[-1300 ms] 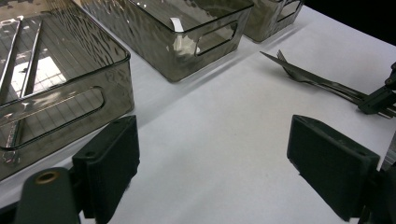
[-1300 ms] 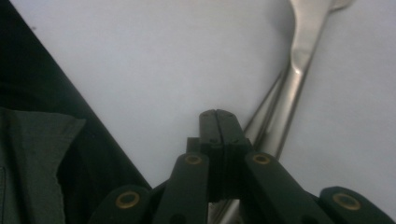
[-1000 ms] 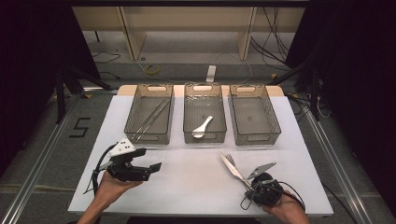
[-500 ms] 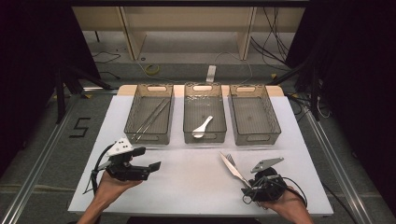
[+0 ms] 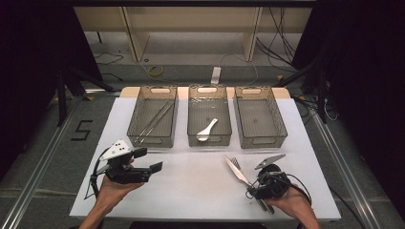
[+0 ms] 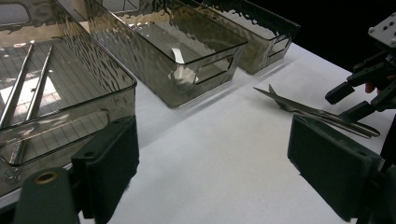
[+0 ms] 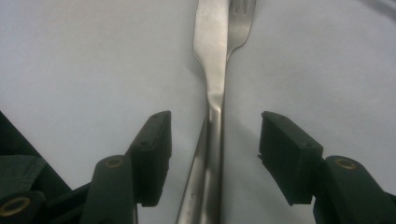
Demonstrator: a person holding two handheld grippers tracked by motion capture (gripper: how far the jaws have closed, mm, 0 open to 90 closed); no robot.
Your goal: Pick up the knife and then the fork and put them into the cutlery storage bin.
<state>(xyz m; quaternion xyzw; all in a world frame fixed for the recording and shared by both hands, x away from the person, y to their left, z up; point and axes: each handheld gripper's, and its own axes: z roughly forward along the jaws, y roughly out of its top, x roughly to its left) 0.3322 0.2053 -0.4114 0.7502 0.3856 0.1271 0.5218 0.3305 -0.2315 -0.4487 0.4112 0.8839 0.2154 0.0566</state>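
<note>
Right claw [image 7: 214, 154] newly wide astride knife [image 7: 212, 84]; fork [image 7: 240, 23] alongside, left claw [image 6: 212, 158] wide.

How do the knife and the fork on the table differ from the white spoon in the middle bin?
The knife and fork are bare metal; the spoon is white. They lie pressed together on the open white table near the right tongs; the spoon lies alone inside the middle bin. They sit between open jaws, which have just been opening; the spoon is far from either tongs. All three lie flat.
</note>
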